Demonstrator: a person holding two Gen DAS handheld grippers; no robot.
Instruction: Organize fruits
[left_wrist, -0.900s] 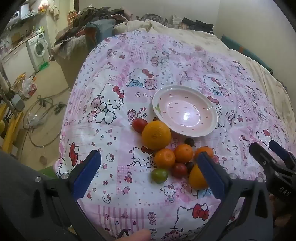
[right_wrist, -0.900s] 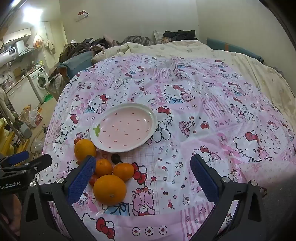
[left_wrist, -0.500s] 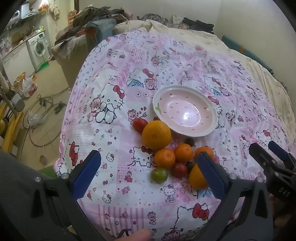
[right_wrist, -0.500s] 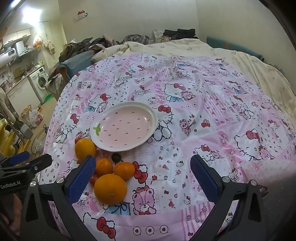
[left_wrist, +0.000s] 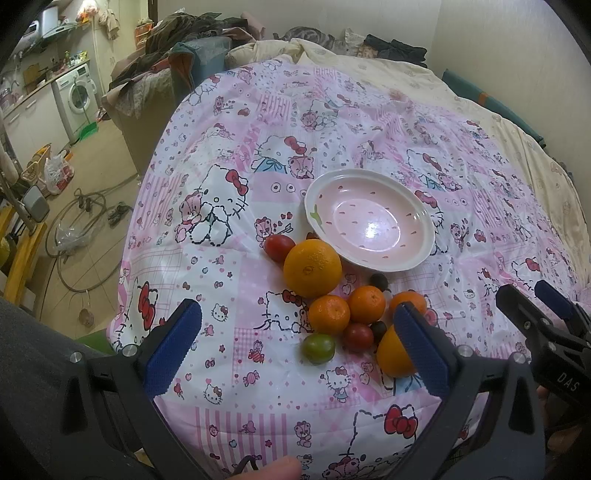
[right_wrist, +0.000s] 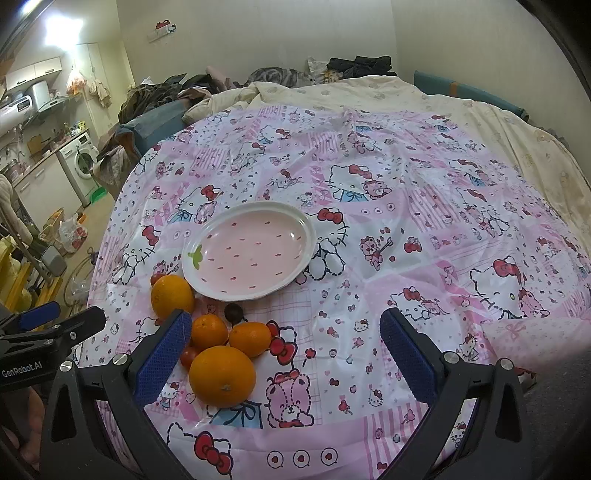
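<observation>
A pink strawberry-shaped plate (left_wrist: 417, 258) (right_wrist: 295, 275) lies empty on the Hello Kitty cloth. Beside it is a cluster of fruit: a large orange (left_wrist: 312, 267) (right_wrist: 171, 295), a second large orange (left_wrist: 393, 354) (right_wrist: 221, 374), small mandarins (left_wrist: 328, 314) (right_wrist: 249, 338), red tomatoes (left_wrist: 279, 247), a green one (left_wrist: 318, 347) and dark grapes (left_wrist: 379, 281). My left gripper (left_wrist: 291, 347) is open and empty, low and in front of the fruit. My right gripper (right_wrist: 284, 354) is open and empty, just right of the cluster; it also shows in the left wrist view (left_wrist: 535, 314).
The fruit lies on a pink patterned cloth (right_wrist: 406, 221) over a bed with a cream quilt (right_wrist: 480, 118) behind. Left of the bed are the floor, a washing machine (left_wrist: 79, 92), hoses and clutter. Piled clothes (left_wrist: 177, 48) sit at the far end.
Both grippers stay open and almost still; the right view has edged very slightly closer to the fruit. No fruit has moved.
</observation>
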